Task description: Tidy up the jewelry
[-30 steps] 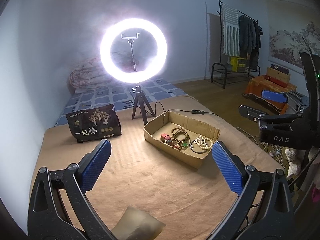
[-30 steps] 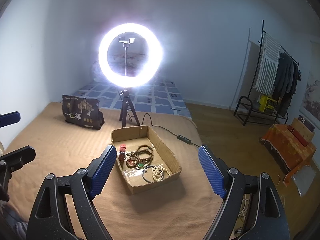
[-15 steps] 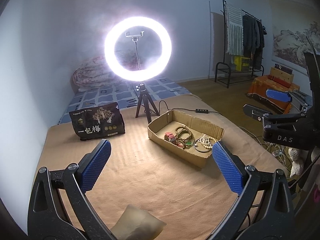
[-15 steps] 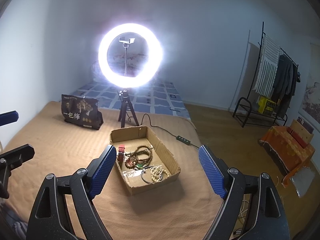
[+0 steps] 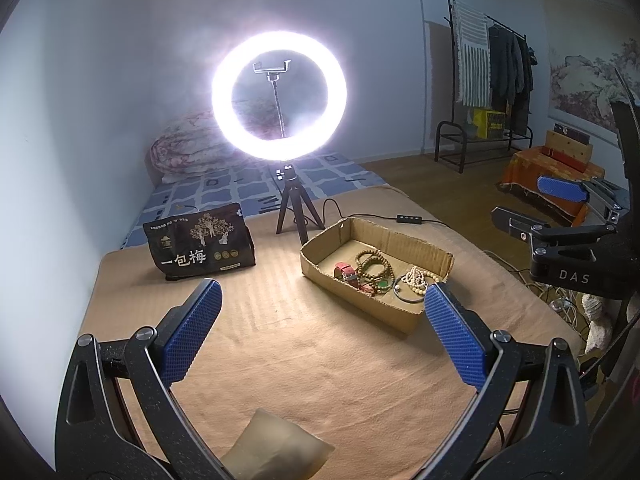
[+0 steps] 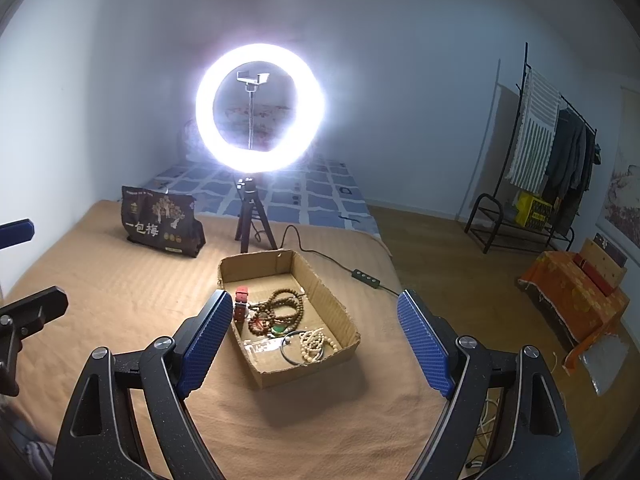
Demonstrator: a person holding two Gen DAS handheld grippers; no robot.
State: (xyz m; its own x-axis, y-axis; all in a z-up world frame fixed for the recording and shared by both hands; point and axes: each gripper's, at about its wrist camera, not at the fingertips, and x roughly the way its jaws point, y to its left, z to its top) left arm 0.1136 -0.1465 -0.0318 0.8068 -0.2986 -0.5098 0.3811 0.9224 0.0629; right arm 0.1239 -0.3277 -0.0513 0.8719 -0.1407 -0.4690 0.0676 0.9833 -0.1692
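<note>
A shallow cardboard box (image 5: 412,246) (image 6: 332,300) lies on a tan bedcover. It holds a red watch (image 5: 346,270) (image 6: 241,304), brown bead strings (image 5: 372,262) (image 6: 286,306), a white bead bracelet (image 5: 418,280) (image 6: 314,344) and a dark bangle (image 6: 290,350). My left gripper (image 5: 320,336) is open and empty, held above the cover short of the box. My right gripper (image 6: 316,340) is open and empty, hovering over the box's near end; it also shows in the left wrist view (image 5: 540,208).
A lit ring light (image 5: 278,100) (image 6: 258,108) on a small tripod stands behind the box, its cable (image 6: 332,262) trailing right. A black snack bag (image 5: 200,246) (image 6: 160,226) stands at the left. A tan pouch (image 5: 276,450) lies near me. The bed edge drops off to the right.
Both views have shifted slightly: the box sits a little further right and closer in the left wrist view. Both grippers stay open and empty.
</note>
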